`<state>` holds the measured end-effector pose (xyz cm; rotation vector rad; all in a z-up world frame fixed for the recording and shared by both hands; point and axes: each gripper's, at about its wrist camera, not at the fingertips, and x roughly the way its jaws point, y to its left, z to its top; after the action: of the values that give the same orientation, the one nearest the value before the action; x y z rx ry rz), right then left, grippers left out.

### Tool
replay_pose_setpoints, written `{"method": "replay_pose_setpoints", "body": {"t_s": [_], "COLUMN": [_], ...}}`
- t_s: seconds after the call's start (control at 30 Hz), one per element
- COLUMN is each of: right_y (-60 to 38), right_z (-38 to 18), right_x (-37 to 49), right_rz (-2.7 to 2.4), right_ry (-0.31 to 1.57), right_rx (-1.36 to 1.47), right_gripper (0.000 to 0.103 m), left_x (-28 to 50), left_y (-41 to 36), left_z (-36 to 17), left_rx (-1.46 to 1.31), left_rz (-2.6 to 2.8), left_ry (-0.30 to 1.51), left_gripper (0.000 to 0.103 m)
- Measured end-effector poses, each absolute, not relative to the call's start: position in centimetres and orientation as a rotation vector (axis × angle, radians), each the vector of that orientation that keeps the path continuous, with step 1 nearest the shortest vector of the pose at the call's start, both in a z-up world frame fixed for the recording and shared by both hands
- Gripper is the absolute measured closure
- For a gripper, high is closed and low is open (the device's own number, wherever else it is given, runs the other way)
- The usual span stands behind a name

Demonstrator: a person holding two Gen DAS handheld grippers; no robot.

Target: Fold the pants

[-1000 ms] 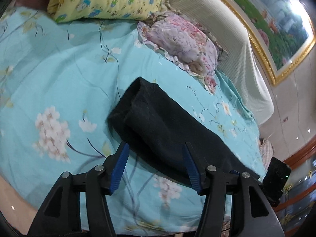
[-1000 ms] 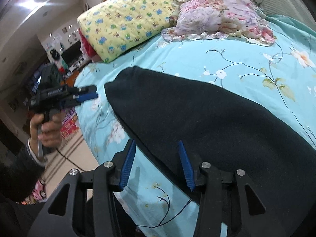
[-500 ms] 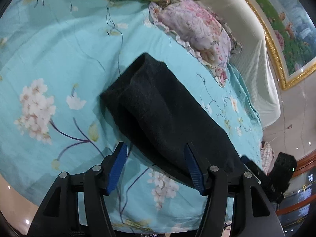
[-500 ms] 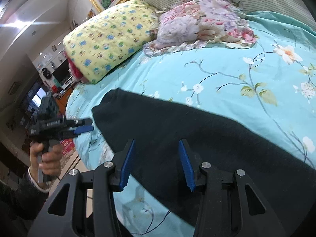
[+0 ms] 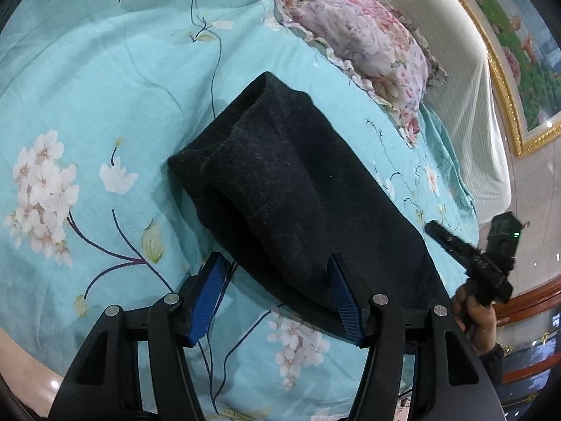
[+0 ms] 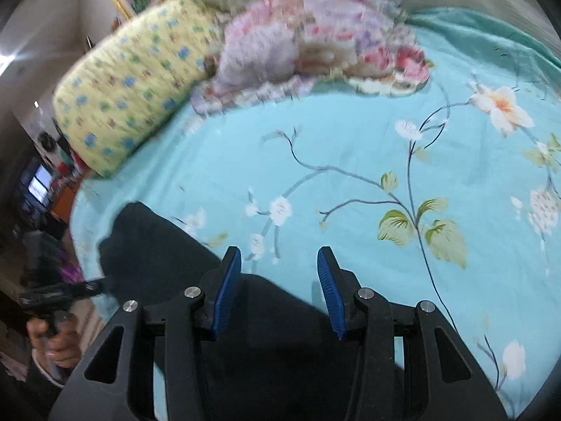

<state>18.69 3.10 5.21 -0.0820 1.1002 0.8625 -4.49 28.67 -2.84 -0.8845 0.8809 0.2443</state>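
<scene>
Black pants (image 5: 294,193) lie folded lengthwise on the teal floral sheet (image 5: 87,87), one narrow end pointing toward the pillows. My left gripper (image 5: 276,258) is open and hovers over the pants' near long edge, with its right pad above the cloth and its left pad above the sheet. In the right wrist view the pants (image 6: 168,245) fill the lower left. My right gripper (image 6: 278,251) is open with nothing between its pads. It hangs over the pants' far edge, and its tips are above bare sheet. A hand holds each gripper, and each shows in the other's view.
A pink floral pillow (image 5: 364,45) and a yellow patterned pillow (image 6: 129,87) lie at the head of the bed, against a cream headboard (image 5: 466,112). A gold-framed painting (image 5: 526,52) hangs above. The bed's edge and the floor (image 5: 24,368) are at my lower left.
My left gripper has come lower and closer to the pants' near edge. My right gripper has swept sideways across the pants, which now sit lower left in its blurred view.
</scene>
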Motion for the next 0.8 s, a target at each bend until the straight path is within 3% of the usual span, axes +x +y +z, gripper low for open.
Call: {"method": "replay_pose_setpoints", "body": {"t_s": [0.4,0.5,0.57,0.63,0.8], "right_y": [8.0,8.1,7.7,7.4,7.3], "right_z": [1.7,1.4,1.1,1.1,3.1], "right_x": [15.2,15.4,16.0,16.3,15.6], "right_rz": [1.009,1.031,1.041,1.06,1.031], "right_ry": [1.175,1.187,1.211,1.23,1.154], "right_rx": [-0.385,-0.383,-0.339,-0.294,-0.317], "right_gripper": [0.056,0.056,0.06,0.08,0.089], "left_x": [-3.1,-2.7,-2.4,-2.4,-4.3], "left_y": [29.6,29.8,29.9,30.1,30.1], "left_z": [-3.6,-3.6,-3.8,-3.6,0.7], "left_rx": [-0.899,-0.877,-0.857,-0.865,-0.838], "left_rz": [0.247,0.264,0.276,0.254,0.177], "left_ry": [0.86,0.852,0.849,0.83,0.704], "left_gripper": [0.045,0.06,0.076,0.09,0.092]}}
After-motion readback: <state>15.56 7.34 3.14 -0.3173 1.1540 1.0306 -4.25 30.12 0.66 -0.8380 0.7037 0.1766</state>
